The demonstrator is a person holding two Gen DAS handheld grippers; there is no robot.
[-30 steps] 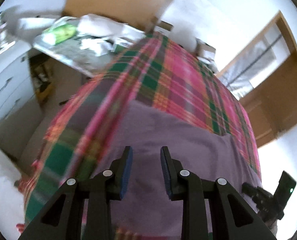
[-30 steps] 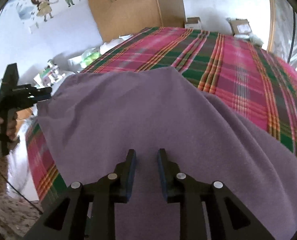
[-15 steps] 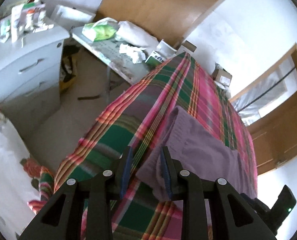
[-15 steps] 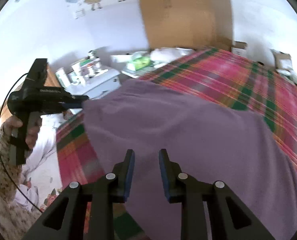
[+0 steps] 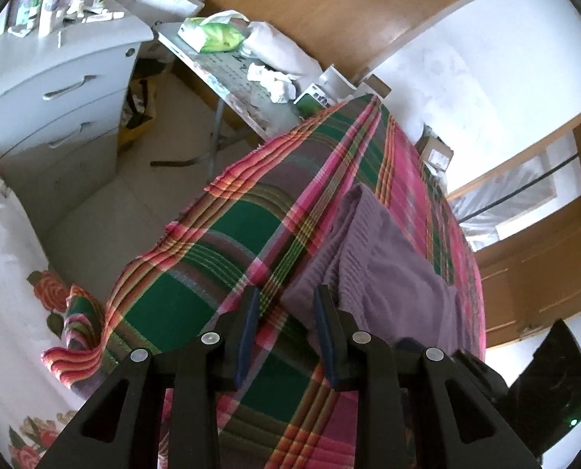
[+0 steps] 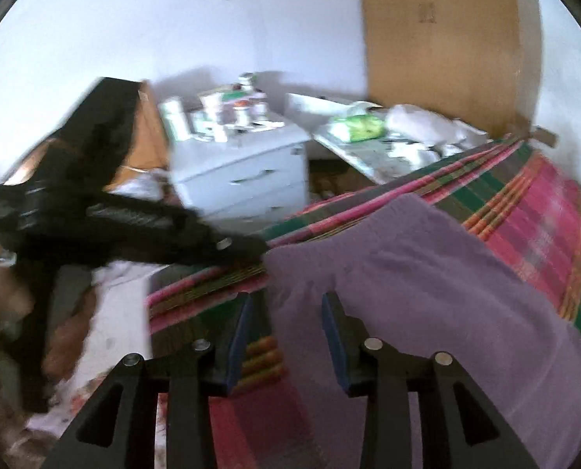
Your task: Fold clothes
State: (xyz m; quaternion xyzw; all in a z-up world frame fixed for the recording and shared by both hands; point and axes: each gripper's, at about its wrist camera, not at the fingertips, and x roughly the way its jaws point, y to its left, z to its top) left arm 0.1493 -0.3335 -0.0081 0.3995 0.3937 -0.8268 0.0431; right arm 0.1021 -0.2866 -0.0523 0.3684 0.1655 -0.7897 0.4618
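Observation:
A purple knit garment (image 5: 388, 258) lies on the plaid bedspread (image 5: 196, 273), its ribbed hem toward me. My left gripper (image 5: 286, 293) hovers at the garment's near left corner, jaws apart, with plaid showing between the pads and the corner close to the right pad. In the blurred right wrist view the garment (image 6: 427, 281) fills the right half. My right gripper (image 6: 287, 297) is over its left edge and its jaws are opening; cloth lies between them but the pads do not press on it. The left gripper (image 6: 257, 248) reaches in from the left to the garment's far corner.
A white drawer chest (image 5: 56, 90) with bottles on top and a cluttered folding table (image 5: 243, 78) stand left of the bed. Bare floor (image 5: 106, 211) lies between them and the bed edge. A person's hand (image 6: 1, 305) holds the left gripper. The right gripper's housing (image 5: 556, 383) shows low right.
The left view has swung from over the purple cloth to the bed's left edge. The right gripper slid left along the garment to its left edge, and its jaws have widened.

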